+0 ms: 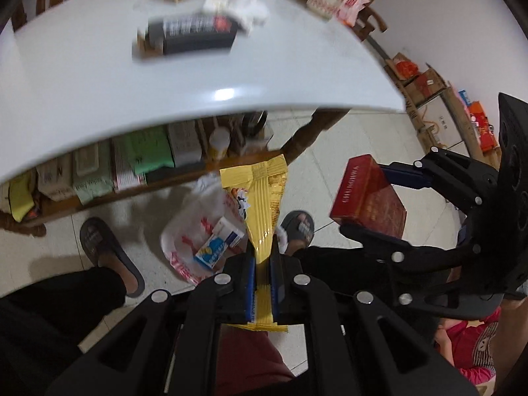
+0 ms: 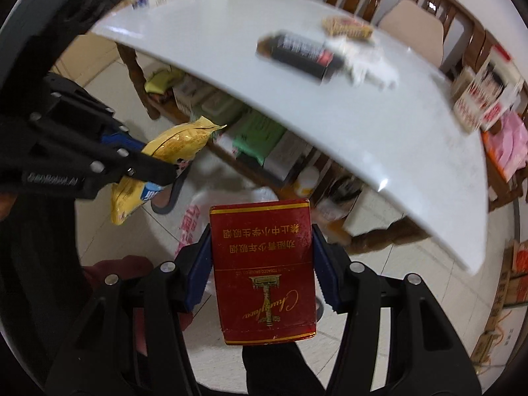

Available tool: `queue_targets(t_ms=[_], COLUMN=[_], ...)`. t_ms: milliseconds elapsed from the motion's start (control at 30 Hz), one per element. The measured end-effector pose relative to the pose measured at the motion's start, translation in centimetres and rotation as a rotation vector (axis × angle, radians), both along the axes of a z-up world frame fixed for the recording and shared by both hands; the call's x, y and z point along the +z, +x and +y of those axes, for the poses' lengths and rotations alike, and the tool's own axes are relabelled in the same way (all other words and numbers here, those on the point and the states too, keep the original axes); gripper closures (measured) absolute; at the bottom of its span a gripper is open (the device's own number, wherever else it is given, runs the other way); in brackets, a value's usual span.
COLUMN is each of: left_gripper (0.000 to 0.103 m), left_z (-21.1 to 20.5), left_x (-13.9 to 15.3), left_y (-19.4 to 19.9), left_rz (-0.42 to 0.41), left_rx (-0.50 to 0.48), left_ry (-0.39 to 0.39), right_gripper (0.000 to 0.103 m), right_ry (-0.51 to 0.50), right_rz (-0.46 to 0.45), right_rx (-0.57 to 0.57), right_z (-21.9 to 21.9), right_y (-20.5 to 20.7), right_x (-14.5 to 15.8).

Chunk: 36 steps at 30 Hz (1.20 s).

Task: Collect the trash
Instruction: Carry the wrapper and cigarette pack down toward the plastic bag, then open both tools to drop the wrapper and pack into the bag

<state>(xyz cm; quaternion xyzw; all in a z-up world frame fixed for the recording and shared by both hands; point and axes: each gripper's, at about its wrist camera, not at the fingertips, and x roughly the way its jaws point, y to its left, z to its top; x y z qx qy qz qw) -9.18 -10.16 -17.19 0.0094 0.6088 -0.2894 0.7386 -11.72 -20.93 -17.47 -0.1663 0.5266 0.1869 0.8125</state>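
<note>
Left wrist view: left gripper (image 1: 262,264) is pinching a yellow snack wrapper (image 1: 265,198), jaws nearly together with only the foil between the pads. Wrapper is hanging straight over the white plastic bag (image 1: 194,231) lying open on the floor tiles, which is already holding a small blue-and-white carton (image 1: 217,242). Right gripper (image 1: 373,204) is showing at 3 o'clock, carrying a red cigarette pack (image 1: 366,194). White table (image 1: 99,99) is arcing across 12 o'clock with a black box (image 1: 194,34) and crumpled tissue (image 1: 247,10) left on it (more trash, by the look). Person's slippered feet are flanking the bag.

Right wrist view: right gripper (image 2: 262,264) is clamping the red cigarette pack (image 2: 264,264) across its sides, jaws about half wide. Left gripper (image 2: 155,165) with yellow snack wrapper (image 2: 178,142) is sitting at 9 o'clock. White plastic bag (image 2: 198,221) is peeking out behind the pack, toward 11 o'clock of it.

Step, as I'm reading it: carrying both items to the bag for drop-off. Next move is calling for centring each gripper over the bag mouth, then opening; the light wrapper may be drifting wide, so releasing low is safer.
</note>
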Motion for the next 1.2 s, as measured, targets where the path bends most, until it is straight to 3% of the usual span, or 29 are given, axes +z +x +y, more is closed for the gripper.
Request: queue_targets(t_ms=[100, 400, 600, 800, 867, 900, 933, 1000, 1067, 1100, 1200], left_gripper=[0.096, 0.096, 0.096, 0.094, 0.077, 0.062, 0.040, 0.035, 0.030, 0.023, 0.020], left_z=[-0.4, 0.0, -0.3, 0.4, 0.3, 0.5, 0.7, 1.0, 1.3, 1.5, 1.2], left_x=[-4.4, -20.4, -27.3, -30.3, -30.7, -31.1, -31.4, -31.5, -31.9, -31.8, -30.7], left_y=[0.1, 2.1, 3.2, 3.6, 3.7, 3.8, 3.9, 3.8, 3.8, 3.8, 3.9], left_rz=[0.020, 0.197, 0.262, 0.308, 0.305, 0.310, 0.312, 0.315, 0.342, 0.355, 0.347], left_rx=[0.024, 0.103, 0.155, 0.163, 0.166, 0.176, 0.186, 0.200, 0.212, 0.222, 0.224], left_ry=[0.045, 0.175, 0.195, 0.217, 0.214, 0.234, 0.237, 0.246, 0.244, 0.218, 0.210], right_gripper=[0.049, 0.049, 0.049, 0.048, 0.047, 0.046, 0.045, 0.039, 0.027, 0.023, 0.023], right_ry=[0.003, 0.065, 0.104, 0.147, 0.157, 0.151, 0.155, 0.162, 0.153, 0.165, 0.170], right_rz=[0.045, 0.150, 0.209, 0.260, 0.304, 0.312, 0.326, 0.356, 0.355, 0.365, 0.365], right_rx=[-0.049, -0.139, -0.197, -0.244, -0.234, -0.236, -0.239, -0.229, -0.222, -0.221, -0.202], right_z=[0.0, 0.1, 0.5, 0.1, 0.2, 0.3, 0.2, 0.3, 0.3, 0.2, 0.4], right_y=[0.4, 2.7, 4.6, 5.1, 5.1, 5.1, 5.1, 4.9, 4.7, 4.7, 4.5], right_x=[-4.6, -16.8, -23.9, -27.0, -28.1, -28.5, -28.9, -29.6, -29.7, -29.7, -29.2])
